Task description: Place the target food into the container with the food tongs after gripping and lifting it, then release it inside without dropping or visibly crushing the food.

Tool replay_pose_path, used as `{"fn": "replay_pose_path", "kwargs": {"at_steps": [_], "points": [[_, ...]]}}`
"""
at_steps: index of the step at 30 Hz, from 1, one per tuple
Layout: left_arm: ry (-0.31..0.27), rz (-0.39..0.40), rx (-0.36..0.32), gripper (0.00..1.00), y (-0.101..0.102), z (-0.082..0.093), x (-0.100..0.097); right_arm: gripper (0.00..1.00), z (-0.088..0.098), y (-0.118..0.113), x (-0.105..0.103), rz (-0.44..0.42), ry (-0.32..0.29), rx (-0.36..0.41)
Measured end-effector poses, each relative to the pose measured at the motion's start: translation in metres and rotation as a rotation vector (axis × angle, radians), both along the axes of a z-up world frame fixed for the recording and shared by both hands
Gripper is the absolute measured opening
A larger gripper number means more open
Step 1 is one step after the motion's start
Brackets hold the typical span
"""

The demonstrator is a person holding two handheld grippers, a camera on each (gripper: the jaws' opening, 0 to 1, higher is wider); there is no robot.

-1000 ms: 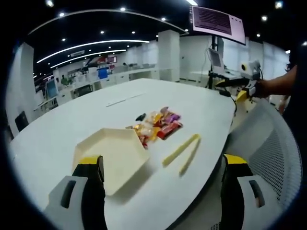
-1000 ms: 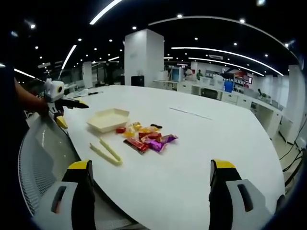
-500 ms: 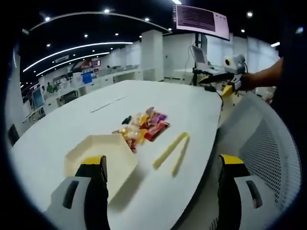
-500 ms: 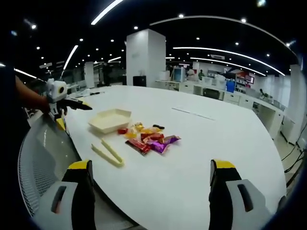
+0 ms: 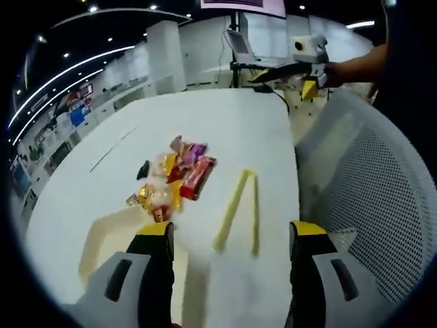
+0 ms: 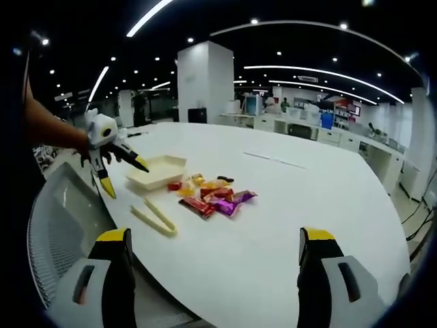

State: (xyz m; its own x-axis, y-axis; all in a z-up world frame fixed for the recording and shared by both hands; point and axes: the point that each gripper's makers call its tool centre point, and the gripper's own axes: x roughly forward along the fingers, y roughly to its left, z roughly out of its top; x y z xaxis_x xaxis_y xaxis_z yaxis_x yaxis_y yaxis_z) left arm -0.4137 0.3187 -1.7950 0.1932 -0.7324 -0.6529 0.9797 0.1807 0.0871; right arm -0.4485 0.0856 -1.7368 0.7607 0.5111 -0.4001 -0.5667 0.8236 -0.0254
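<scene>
Yellow plastic food tongs (image 5: 239,208) lie on the white table (image 5: 225,123), straight ahead of my left gripper (image 5: 232,229), which is open and holds nothing. A pile of wrapped candies (image 5: 174,181) lies left of the tongs. The cream hexagonal container (image 5: 102,239) sits partly behind my left finger. In the right gripper view, the container (image 6: 157,171), candies (image 6: 208,195) and tongs (image 6: 153,217) lie in a row. The left gripper (image 6: 124,176) hovers open by the container's near side. My right gripper (image 6: 215,236) is open, back from the table edge.
A white mesh chair (image 5: 369,184) stands against the table's near edge, also seen as the chair (image 6: 61,232) at lower left. A person's arm (image 5: 355,65) holds the right gripper (image 5: 283,82) beyond it. Office desks and a pillar (image 6: 205,82) stand behind.
The left gripper has moved in over the table edge and tipped down toward the tongs and container. The right gripper has stayed where it was.
</scene>
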Motion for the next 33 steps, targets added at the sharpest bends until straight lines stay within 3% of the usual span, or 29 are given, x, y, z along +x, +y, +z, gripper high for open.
{"fn": "replay_pose_path", "kwargs": {"at_steps": [3, 11, 15, 16, 23, 28, 30, 33], "points": [[-0.007, -0.047, 0.076, 0.57, -0.001, -0.015, 0.002, 1.00, -0.001, -0.001, -0.001, -0.006, 0.003, 0.007], [0.007, -0.105, 0.180, 0.46, -0.002, -0.045, 0.005, 1.00, -0.003, 0.000, -0.002, -0.006, 0.010, 0.017], [0.018, -0.105, 0.190, 0.42, -0.003, -0.053, 0.006, 0.99, -0.003, 0.000, -0.002, -0.011, 0.017, 0.020], [0.049, -0.097, 0.177, 0.40, -0.004, -0.052, 0.003, 0.99, -0.004, 0.000, -0.002, -0.013, 0.022, 0.019], [0.052, -0.134, 0.199, 0.29, -0.004, -0.061, -0.004, 0.99, -0.003, 0.000, -0.001, -0.016, 0.018, 0.021], [-0.003, -0.131, 0.192, 0.09, -0.003, -0.060, 0.002, 0.99, -0.004, 0.002, -0.001, -0.005, 0.028, 0.023], [-0.011, -0.087, 0.206, 0.02, -0.001, -0.060, 0.009, 0.99, -0.005, 0.004, -0.001, 0.002, 0.035, 0.020], [-0.004, -0.090, 0.210, 0.00, -0.002, -0.060, 0.009, 0.99, -0.006, 0.004, -0.001, 0.012, 0.041, 0.008]]}}
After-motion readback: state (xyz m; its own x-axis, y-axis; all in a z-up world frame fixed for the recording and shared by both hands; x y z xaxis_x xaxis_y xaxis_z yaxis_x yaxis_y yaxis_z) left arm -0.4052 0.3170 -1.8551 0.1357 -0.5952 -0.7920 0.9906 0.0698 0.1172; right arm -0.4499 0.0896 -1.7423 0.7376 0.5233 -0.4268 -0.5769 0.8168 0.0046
